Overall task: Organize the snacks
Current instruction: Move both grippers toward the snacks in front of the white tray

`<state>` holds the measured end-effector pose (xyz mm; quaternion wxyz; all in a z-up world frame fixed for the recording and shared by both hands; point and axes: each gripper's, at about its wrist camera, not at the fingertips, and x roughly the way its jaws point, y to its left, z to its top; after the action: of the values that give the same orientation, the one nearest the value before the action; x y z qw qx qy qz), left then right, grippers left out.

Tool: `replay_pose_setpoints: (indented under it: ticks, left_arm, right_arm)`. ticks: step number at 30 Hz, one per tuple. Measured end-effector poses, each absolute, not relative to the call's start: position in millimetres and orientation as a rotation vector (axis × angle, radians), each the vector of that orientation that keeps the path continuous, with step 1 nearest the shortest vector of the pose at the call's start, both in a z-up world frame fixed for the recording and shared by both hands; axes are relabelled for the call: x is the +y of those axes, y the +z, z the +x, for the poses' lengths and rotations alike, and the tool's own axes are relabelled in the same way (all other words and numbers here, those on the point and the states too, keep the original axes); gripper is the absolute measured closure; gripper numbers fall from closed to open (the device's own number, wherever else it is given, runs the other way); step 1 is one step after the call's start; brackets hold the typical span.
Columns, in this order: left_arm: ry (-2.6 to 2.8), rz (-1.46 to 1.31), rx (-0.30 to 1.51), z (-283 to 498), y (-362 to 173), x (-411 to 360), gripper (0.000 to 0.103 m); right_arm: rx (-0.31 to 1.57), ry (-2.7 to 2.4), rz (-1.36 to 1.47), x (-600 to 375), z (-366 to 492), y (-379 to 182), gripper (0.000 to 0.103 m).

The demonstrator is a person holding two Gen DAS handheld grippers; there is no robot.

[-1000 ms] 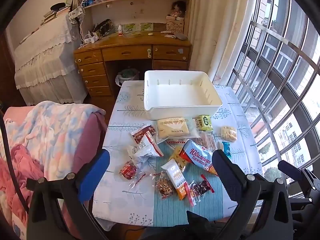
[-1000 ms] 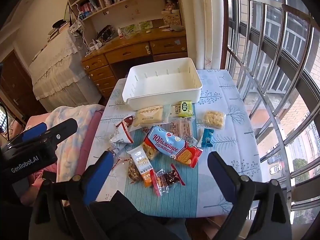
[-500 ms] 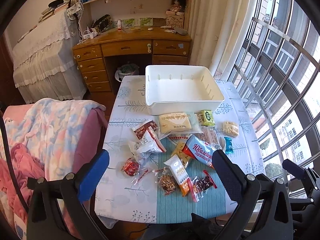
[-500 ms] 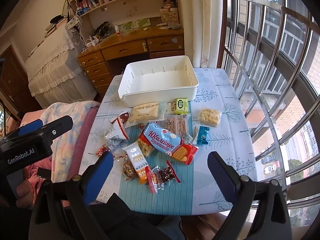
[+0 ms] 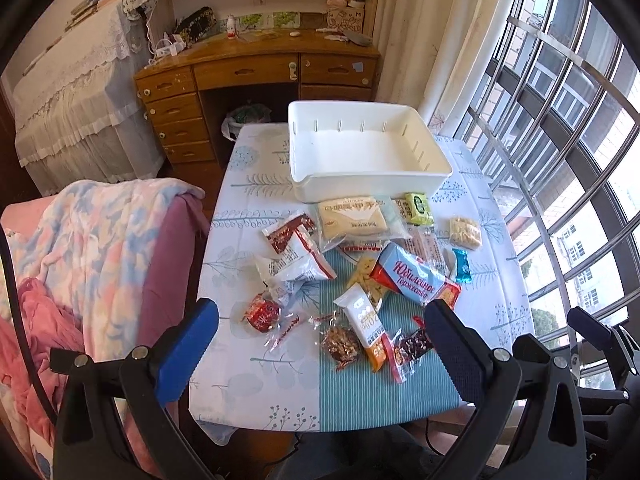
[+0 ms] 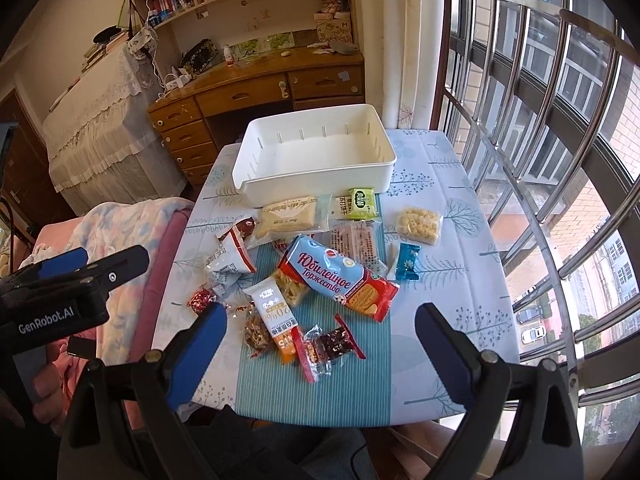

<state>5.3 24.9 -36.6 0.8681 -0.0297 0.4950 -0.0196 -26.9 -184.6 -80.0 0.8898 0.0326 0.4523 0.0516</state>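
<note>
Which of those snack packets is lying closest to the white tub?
The pale beige flat packet in clear wrap: its far edge touches the white plastic tub's front wall. The small green packet comes second.

Left gripper (image 5: 320,346) and right gripper (image 6: 320,340), both wide open, empty.

The biscuit pack (image 6: 338,282) reads "Юбилейное Торжество"; the left tongs (image 6: 60,276) body reads "GenRobot.AI".

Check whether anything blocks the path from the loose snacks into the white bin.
Nothing visible does. The white bin stands open-topped and empty at the table's far end, with the snacks, such as the blue biscuit pack, loose in front of it. Both grippers are open, above the near edge.
</note>
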Motion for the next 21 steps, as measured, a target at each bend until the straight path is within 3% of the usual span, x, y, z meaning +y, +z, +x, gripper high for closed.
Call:
replay_pose_setpoints:
  ticks: [21]
  left_arm:
    - [-0.183,-0.025,1.362,45,-145,28,0.001]
  right_arm:
    - [0.983,0.054,-0.081,-156,-49,-149,0.007]
